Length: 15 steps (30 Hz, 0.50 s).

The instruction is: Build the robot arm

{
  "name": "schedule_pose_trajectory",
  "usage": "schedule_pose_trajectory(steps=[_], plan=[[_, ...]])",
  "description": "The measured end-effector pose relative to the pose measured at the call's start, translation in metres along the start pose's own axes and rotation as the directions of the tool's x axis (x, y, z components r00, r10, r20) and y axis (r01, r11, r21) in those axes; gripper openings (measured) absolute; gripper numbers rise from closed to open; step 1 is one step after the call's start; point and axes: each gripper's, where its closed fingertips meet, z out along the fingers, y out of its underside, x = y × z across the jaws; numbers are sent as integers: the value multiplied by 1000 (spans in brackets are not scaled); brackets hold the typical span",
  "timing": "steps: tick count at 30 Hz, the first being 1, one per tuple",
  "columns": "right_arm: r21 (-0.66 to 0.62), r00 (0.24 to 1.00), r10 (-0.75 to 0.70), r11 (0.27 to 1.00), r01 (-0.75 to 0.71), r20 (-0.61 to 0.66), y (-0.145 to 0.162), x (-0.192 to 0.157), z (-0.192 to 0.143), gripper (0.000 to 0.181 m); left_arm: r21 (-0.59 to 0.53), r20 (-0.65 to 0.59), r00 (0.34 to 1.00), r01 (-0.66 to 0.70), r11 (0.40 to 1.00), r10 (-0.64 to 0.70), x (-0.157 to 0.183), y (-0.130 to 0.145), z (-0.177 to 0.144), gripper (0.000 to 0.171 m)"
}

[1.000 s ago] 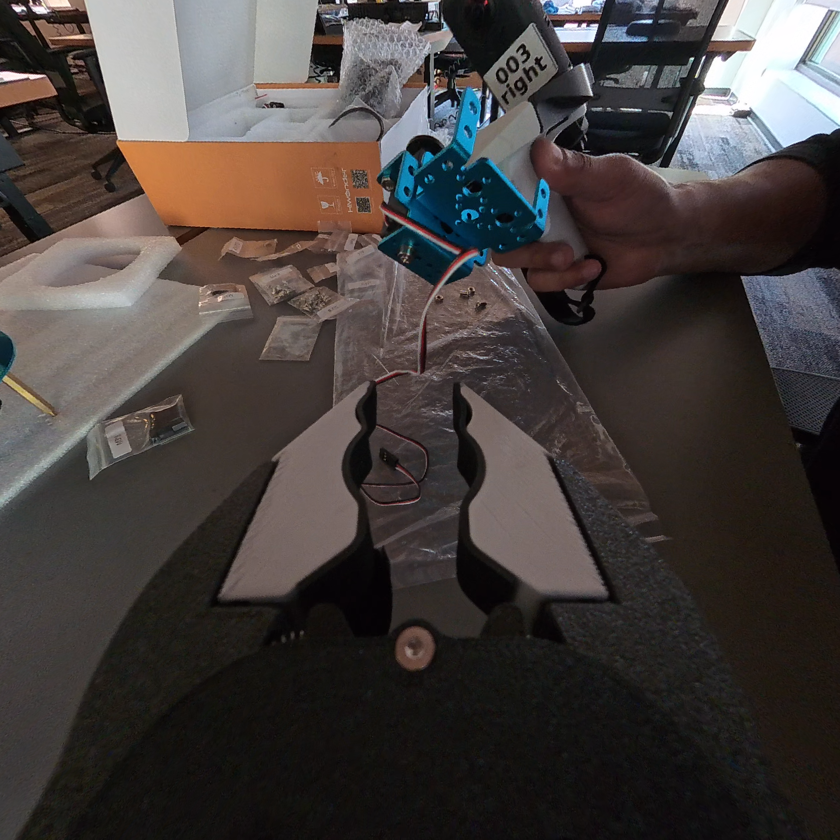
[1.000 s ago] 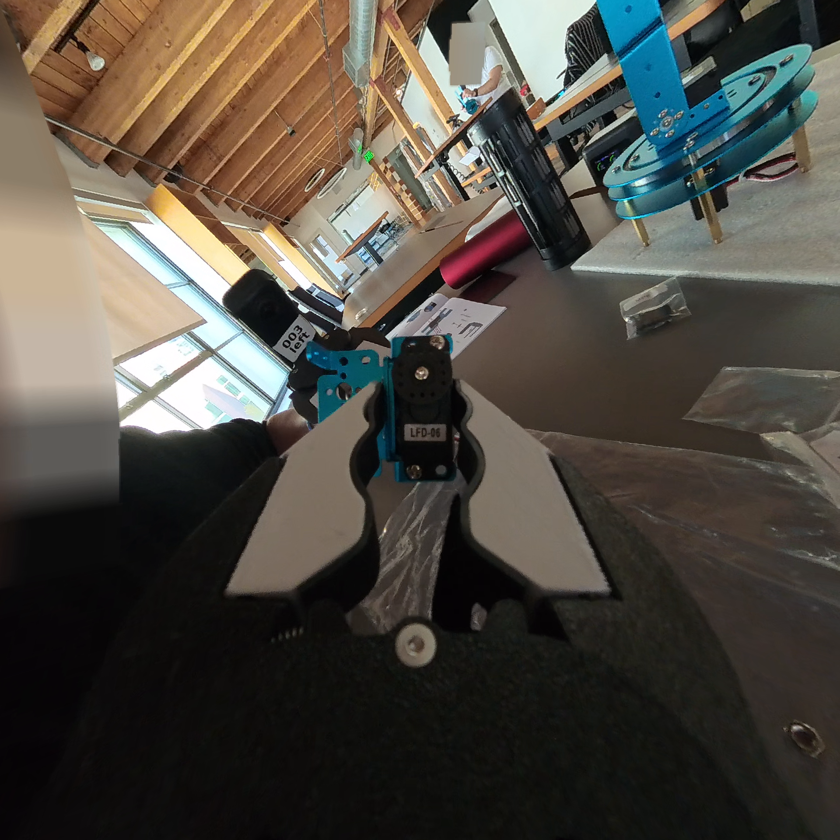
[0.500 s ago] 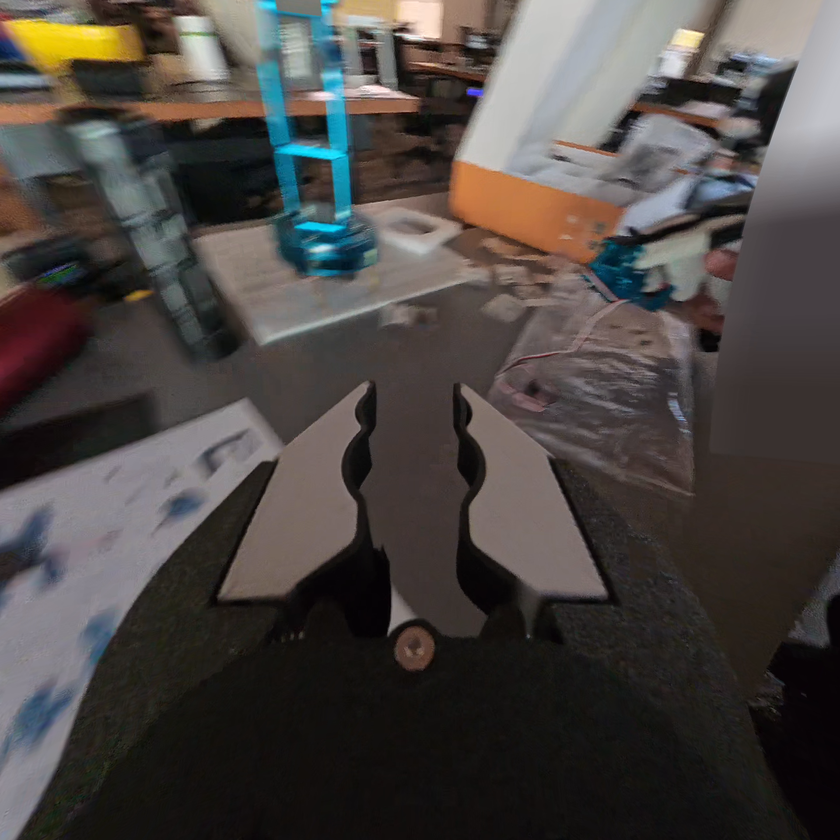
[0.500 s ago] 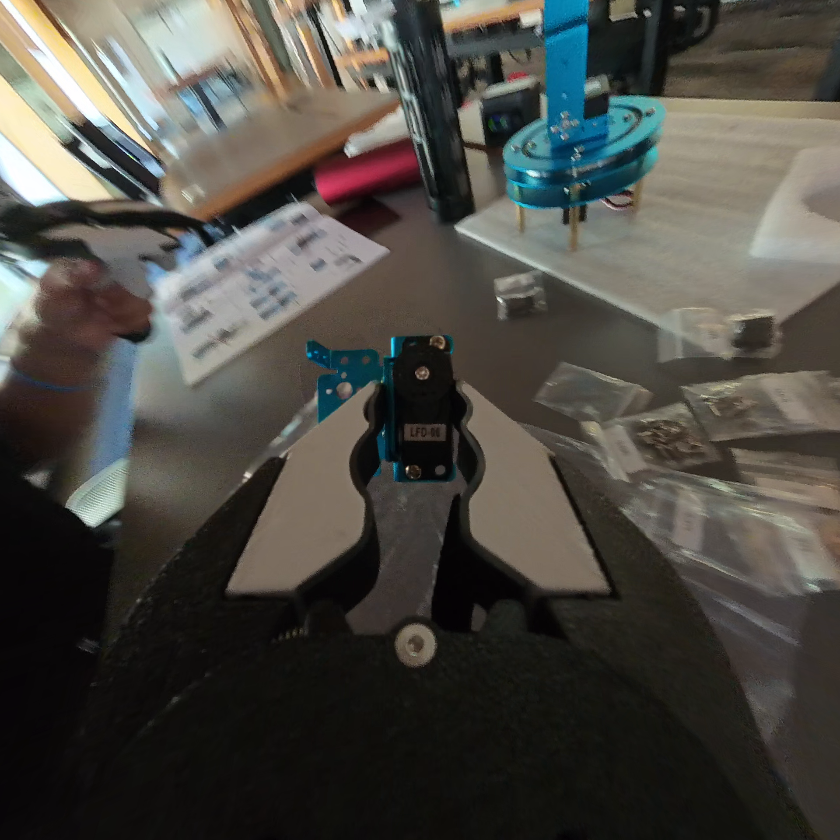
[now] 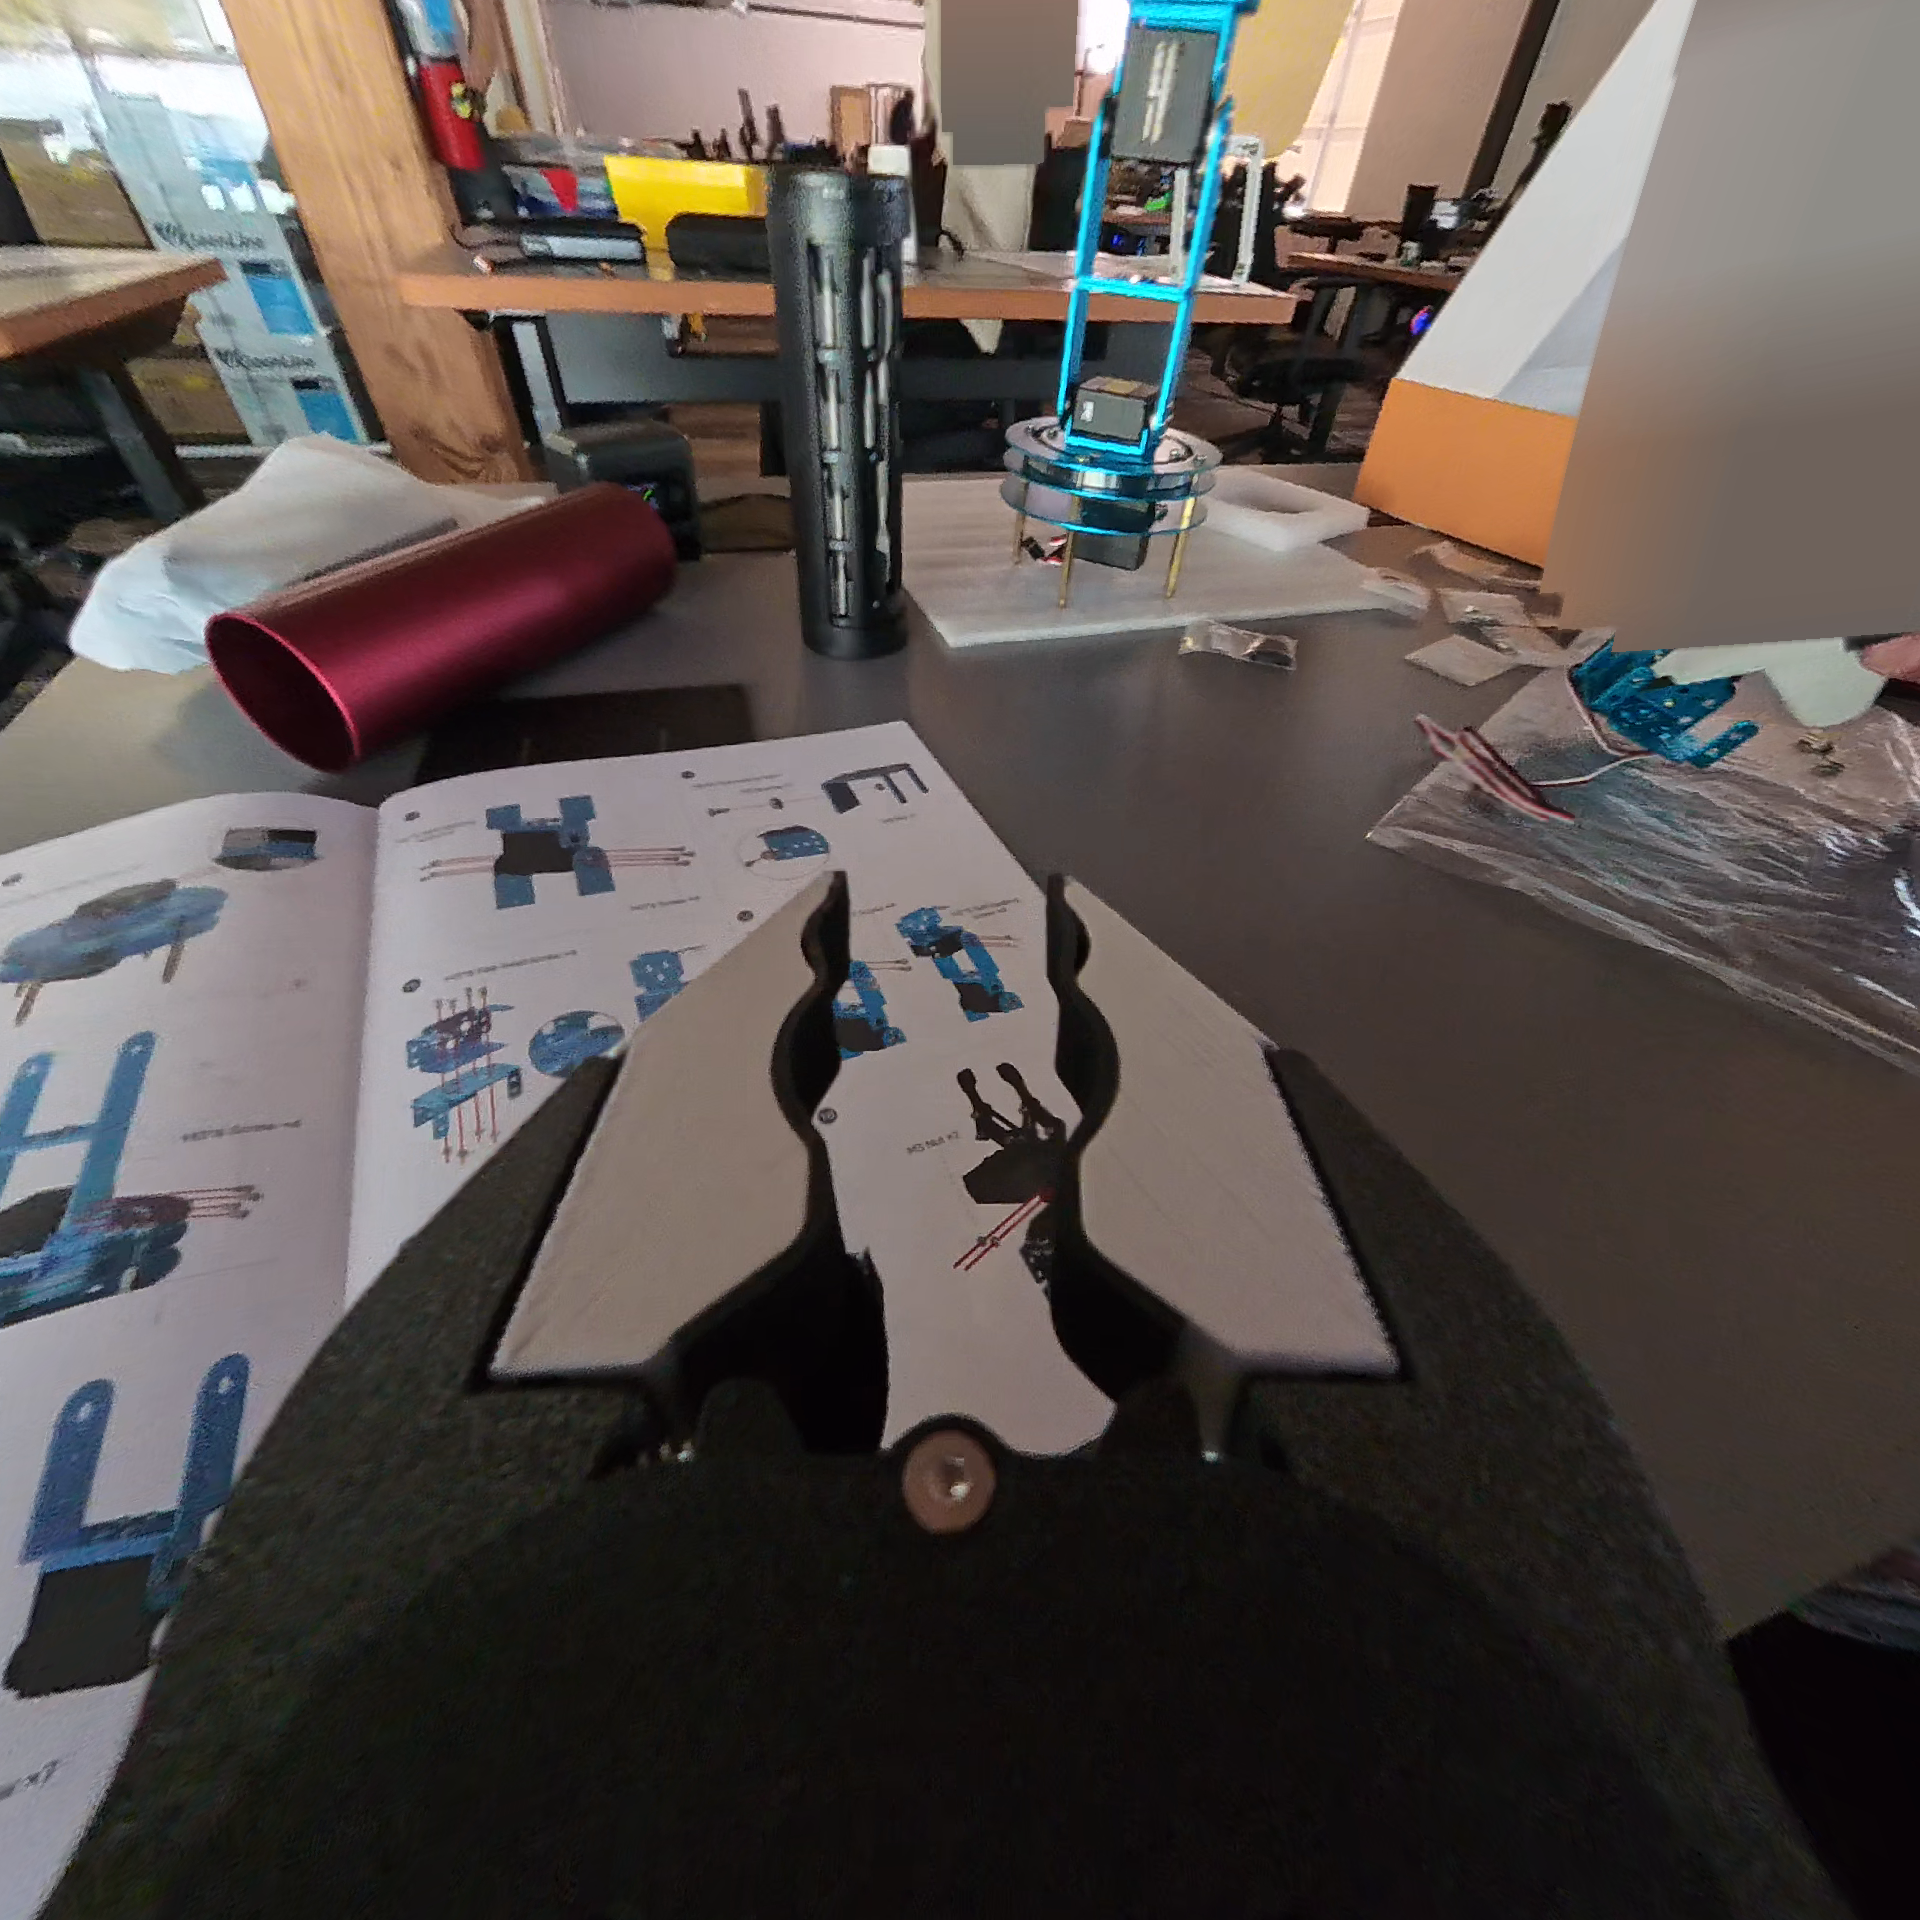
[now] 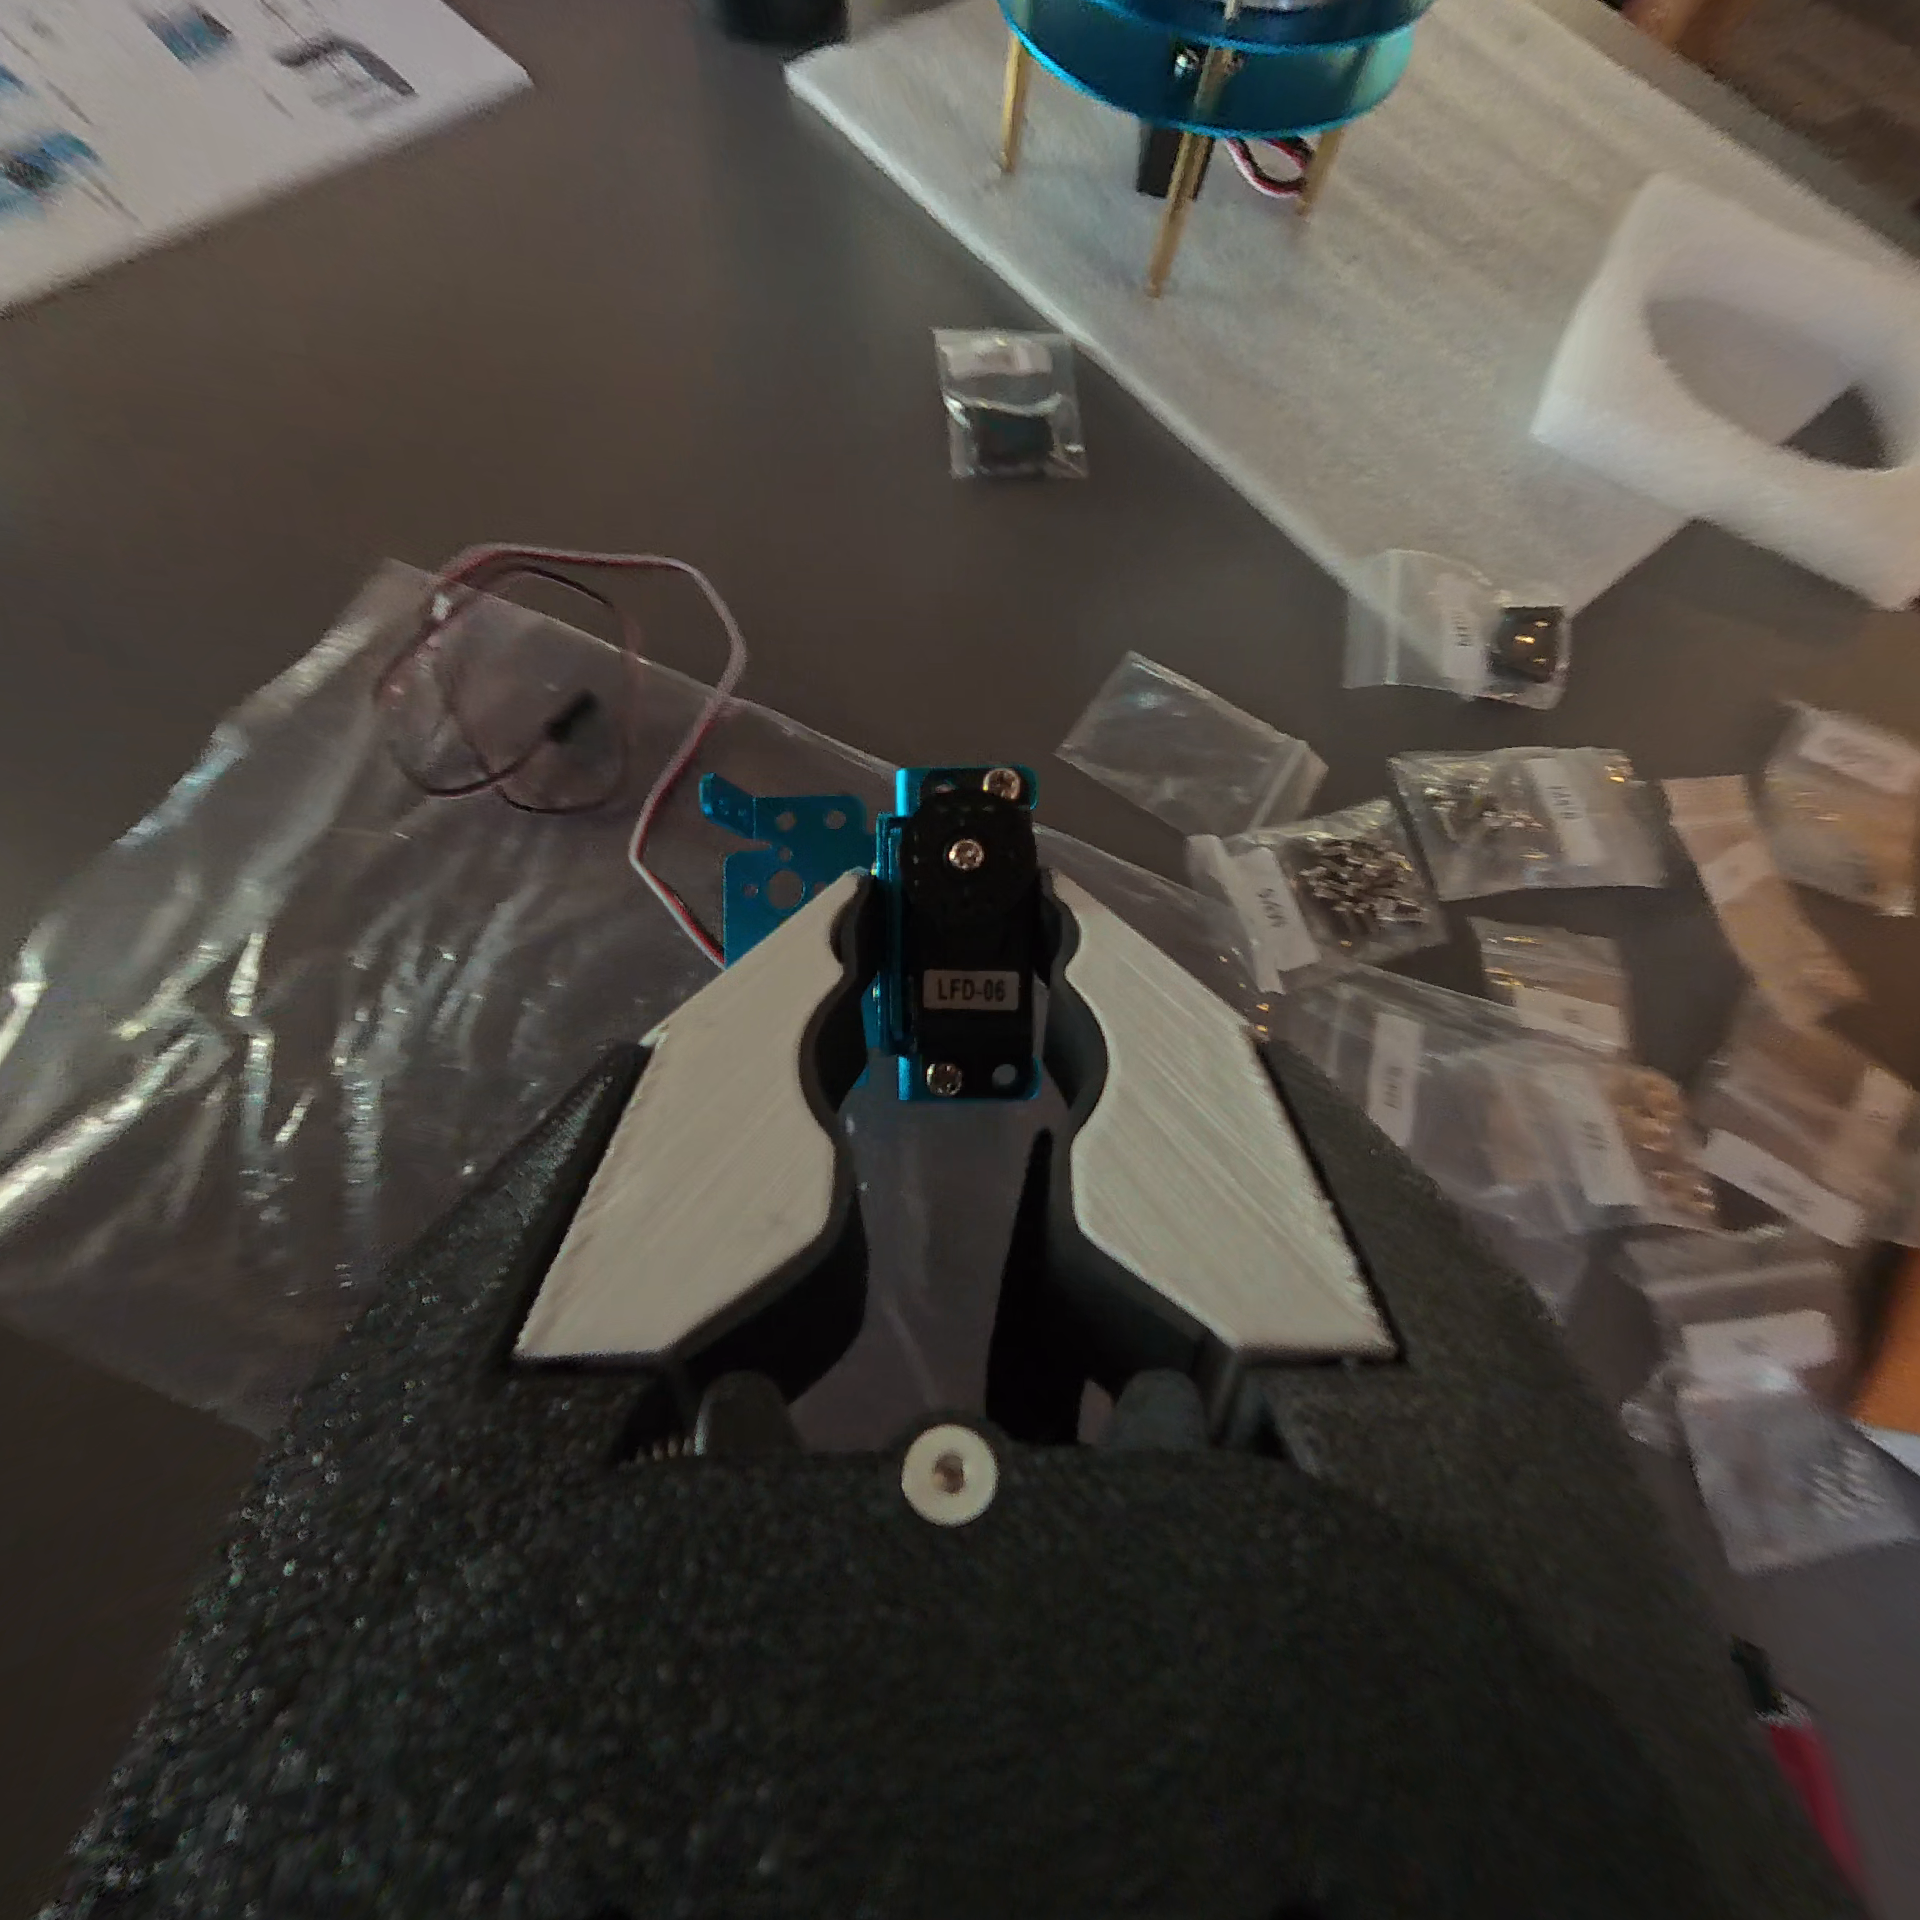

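**Servo bracket clamped on the right, left gripper empty over the manual**

The right gripper (image 6: pixel 956 904) clamps a black servo in a blue bracket (image 6: pixel 961 935) above a clear plastic bag (image 6: pixel 260 987) on the desk (image 6: pixel 520 416), its wire (image 6: pixel 675 748) trailing onto the bag. Small parts bags (image 6: pixel 1340 883) lie just beside. The left gripper (image 5: pixel 945 904) hangs parted and empty over an open instruction booklet (image 5: pixel 312 987) near the desk's front edge, with a red tube (image 5: pixel 436 613) behind.

Blue bracket (image 6: pixel 790 862) round a black servo (image 6: pixel 966 935), maroon tube (image 5: pixel 436 613), grey counter (image 5: pixel 1351 1039), white-faced fingers (image 6: pixel 727 1122), orange box (image 5: pixel 1455 468).
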Motion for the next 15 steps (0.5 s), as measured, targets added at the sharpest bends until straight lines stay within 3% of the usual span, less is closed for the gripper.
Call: schedule_pose_trajectory(steps=[4,15], plan=[[4,999,41,999,-41,20,1,-1,0,28,-21,0,999,33,999,-33,-4,3,5,38],[-10,999,15,1000,-15,41,4,-15,0,29,165,216,976,-38,986,1,-26,-22,-13,37]])
